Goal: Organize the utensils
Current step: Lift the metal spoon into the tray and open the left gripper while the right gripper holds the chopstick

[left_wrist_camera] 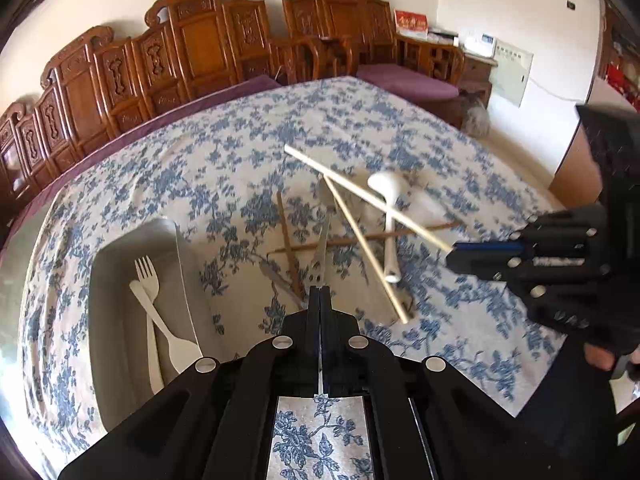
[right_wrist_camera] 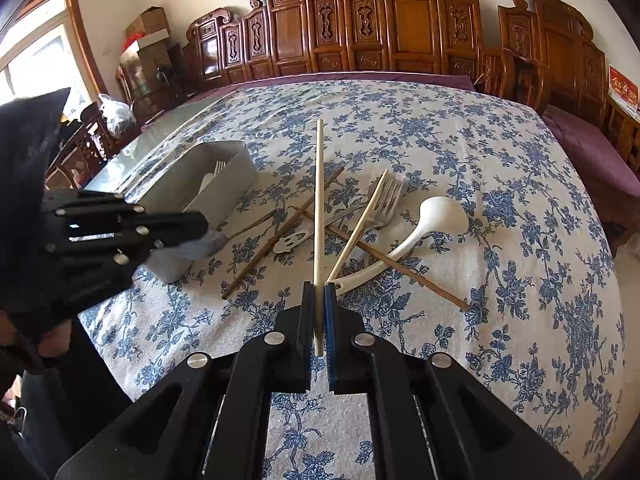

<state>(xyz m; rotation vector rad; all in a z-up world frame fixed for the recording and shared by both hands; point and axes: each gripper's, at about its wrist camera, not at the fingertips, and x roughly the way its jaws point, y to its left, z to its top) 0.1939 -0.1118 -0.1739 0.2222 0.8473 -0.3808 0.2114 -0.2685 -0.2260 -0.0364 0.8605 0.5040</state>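
My right gripper is shut on a pale chopstick and holds it above the utensil pile; this shows in the left wrist view too. My left gripper is shut on a metal utensil by its handle end, just right of the grey tray. The tray holds two white plastic forks. On the cloth lie a second pale chopstick, two dark chopsticks, a metal fork and a white spoon.
The table carries a blue floral cloth. Carved wooden chairs line the far side, with purple cushions at the right. In the right wrist view the left gripper hovers by the tray's near end.
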